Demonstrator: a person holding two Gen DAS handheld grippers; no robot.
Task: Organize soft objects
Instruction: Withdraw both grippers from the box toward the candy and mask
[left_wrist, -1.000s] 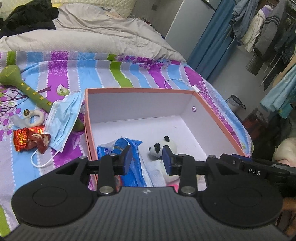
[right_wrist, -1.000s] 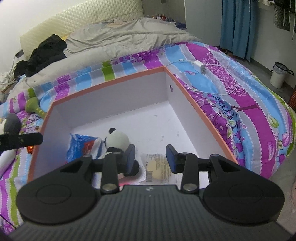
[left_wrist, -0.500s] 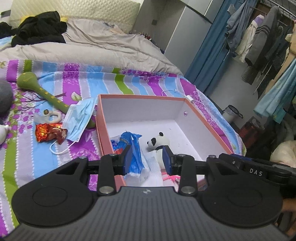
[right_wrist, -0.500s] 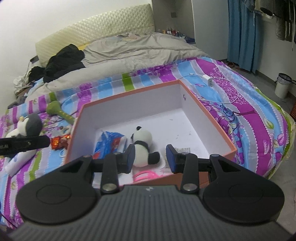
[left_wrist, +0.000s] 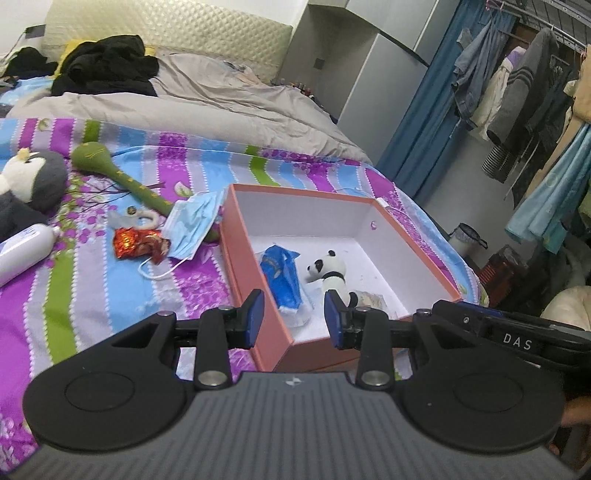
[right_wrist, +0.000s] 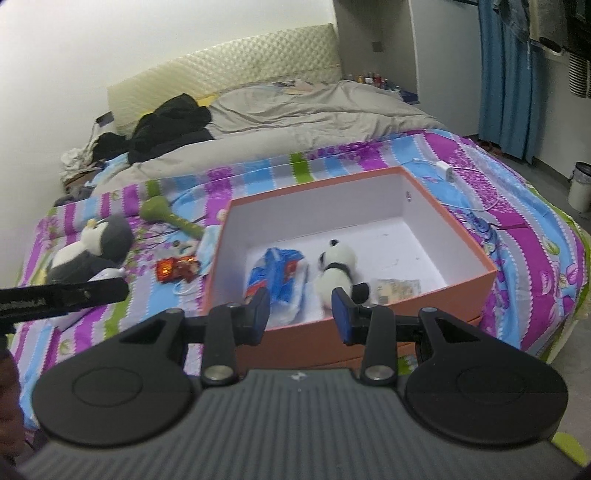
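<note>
Orange-walled box (right_wrist: 369, 334) sitting mid-frame, holding panda plush (right_wrist: 338, 271); penguin plush (right_wrist: 92, 247) lying left on bed. Both hand-held grippers, left hand-held gripper (left_wrist: 291, 319) and right hand-held gripper (right_wrist: 300, 314), hanging open, empty. Risking clipping box rim when reaching.

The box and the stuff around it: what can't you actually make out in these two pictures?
- Box front corner: left view, hidden by the left gripper.
- Flat packet print: right view, too small and blurred.
- Panda lower half: right view, behind the right gripper finger.
- White bottle: left view, cut off by the edge.
- Mask: right view, partly behind the box wall.
</note>
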